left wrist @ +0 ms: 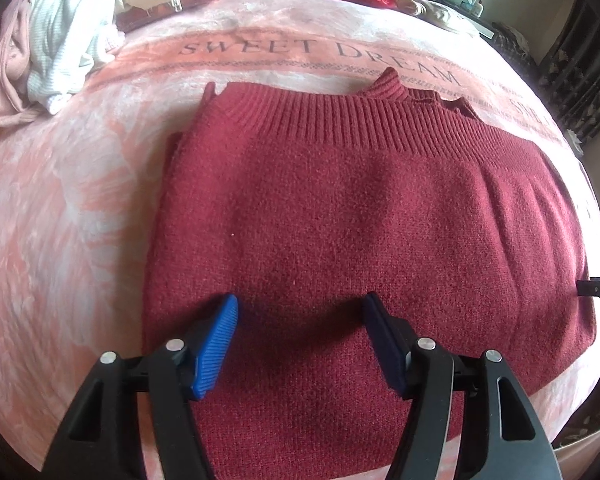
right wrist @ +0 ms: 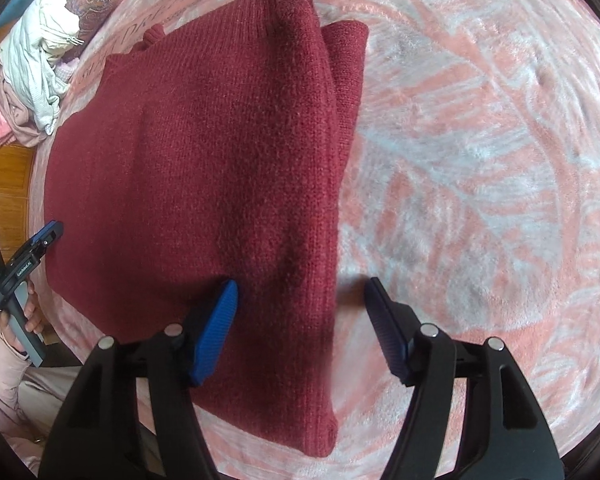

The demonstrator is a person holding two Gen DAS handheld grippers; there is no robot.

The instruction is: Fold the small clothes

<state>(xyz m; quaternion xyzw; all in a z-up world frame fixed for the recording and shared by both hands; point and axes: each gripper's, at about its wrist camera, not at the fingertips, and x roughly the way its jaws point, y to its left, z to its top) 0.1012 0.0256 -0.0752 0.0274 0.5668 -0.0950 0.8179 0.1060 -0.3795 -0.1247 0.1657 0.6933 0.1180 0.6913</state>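
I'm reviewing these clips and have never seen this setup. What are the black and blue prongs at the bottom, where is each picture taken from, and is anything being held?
There is no robot. A person holds a hand-operated tool in each hand, each with a fisheye camera looking along its two blue-padded fingers. One picture looks from the left tool, the other from the right tool. Both are open and hold nothing. A dark red knit sweater, already folded, lies on a pink blanket. More clothes are piled at the far left.
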